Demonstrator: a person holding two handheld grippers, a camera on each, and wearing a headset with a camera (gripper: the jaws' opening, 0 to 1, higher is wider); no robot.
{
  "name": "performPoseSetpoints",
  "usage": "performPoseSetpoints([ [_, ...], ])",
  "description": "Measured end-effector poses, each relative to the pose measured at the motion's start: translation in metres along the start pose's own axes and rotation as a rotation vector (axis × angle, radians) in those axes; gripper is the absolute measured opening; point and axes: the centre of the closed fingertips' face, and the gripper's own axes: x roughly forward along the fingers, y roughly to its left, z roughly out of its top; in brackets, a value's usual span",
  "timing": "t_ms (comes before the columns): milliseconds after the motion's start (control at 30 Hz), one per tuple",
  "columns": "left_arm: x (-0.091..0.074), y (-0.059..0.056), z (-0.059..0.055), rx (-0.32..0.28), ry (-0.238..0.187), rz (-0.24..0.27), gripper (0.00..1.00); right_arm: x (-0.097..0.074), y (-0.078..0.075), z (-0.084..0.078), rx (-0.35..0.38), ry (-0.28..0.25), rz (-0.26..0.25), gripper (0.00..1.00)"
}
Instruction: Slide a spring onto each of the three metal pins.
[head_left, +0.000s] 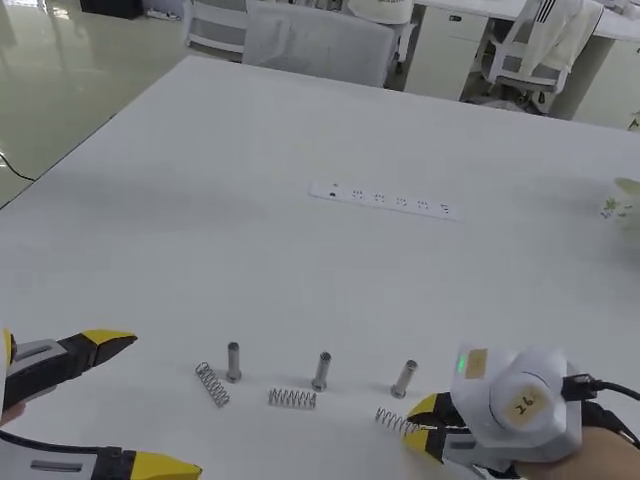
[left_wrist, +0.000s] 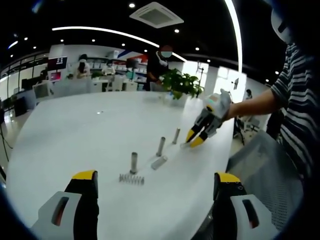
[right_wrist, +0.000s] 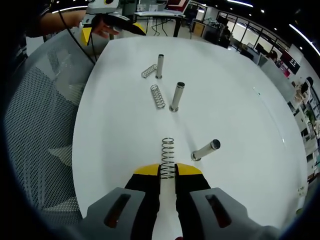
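Observation:
Three short metal pins stand in a row on the white table: left pin (head_left: 233, 361) (right_wrist: 159, 66), middle pin (head_left: 321, 370) (right_wrist: 177, 96), right pin (head_left: 404, 379) (right_wrist: 205, 150). A loose spring (head_left: 211, 384) lies by the left pin and another spring (head_left: 292, 398) lies in front of the middle pin. My right gripper (head_left: 428, 428) (right_wrist: 167, 172) is shut on the near end of a third spring (head_left: 393, 419) (right_wrist: 168, 150), low over the table just in front of the right pin. At the lower left my left gripper (head_left: 150, 402) (left_wrist: 156, 185) is wide open with nothing in it.
A white power strip (head_left: 383, 199) lies across the middle of the table. Chairs (head_left: 310, 40) stand along the far edge. A small plant (head_left: 622, 198) is at the right edge. A mesh chair (right_wrist: 45, 125) sits close beside the table's near edge.

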Motion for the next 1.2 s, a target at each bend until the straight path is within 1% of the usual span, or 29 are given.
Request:
performPoseSetpoints([
  [100, 0.001, -0.002, 0.002, -0.001, -0.004, -0.010, 0.92, -0.005, -0.001, 0.005, -0.008, -0.013, -0.006, 0.08],
  [200, 0.002, -0.003, 0.003, -0.010, -0.001, -0.018, 0.90, -0.011, 0.000, 0.011, -0.011, -0.028, -0.003, 0.08],
  [267, 0.002, -0.004, 0.003, -0.015, 0.001, -0.024, 0.88, -0.013, 0.003, 0.014, -0.024, -0.033, -0.001, 0.08],
  [367, 0.002, -0.005, 0.005, 0.001, -0.005, -0.033, 0.86, -0.016, 0.007, 0.017, -0.031, -0.040, 0.008, 0.08],
  [533, 0.004, -0.009, 0.005, 0.009, 0.005, -0.059, 0.83, -0.020, 0.014, 0.023, -0.064, -0.045, 0.020, 0.08],
  [700, 0.011, -0.017, 0.004, 0.026, 0.033, -0.116, 0.79, -0.024, 0.020, 0.027, -0.091, -0.044, 0.032, 0.08],
  [833, 0.019, -0.022, 0.006, 0.035, 0.039, -0.151, 0.72, -0.026, 0.023, 0.030, -0.110, -0.044, 0.037, 0.08],
  [1000, 0.032, -0.030, 0.009, 0.051, 0.049, -0.200, 0.68, -0.028, 0.027, 0.034, -0.121, -0.045, 0.047, 0.08],
  [1100, 0.041, -0.039, 0.010, 0.064, 0.051, -0.245, 0.63, -0.030, 0.029, 0.037, -0.132, -0.045, 0.048, 0.08],
  [1133, 0.043, -0.040, 0.010, 0.064, 0.053, -0.249, 0.62, -0.031, 0.029, 0.037, -0.135, -0.046, 0.048, 0.08],
  [1200, 0.048, -0.046, 0.009, 0.077, 0.063, -0.279, 0.59, -0.032, 0.030, 0.039, -0.139, -0.048, 0.050, 0.08],
])
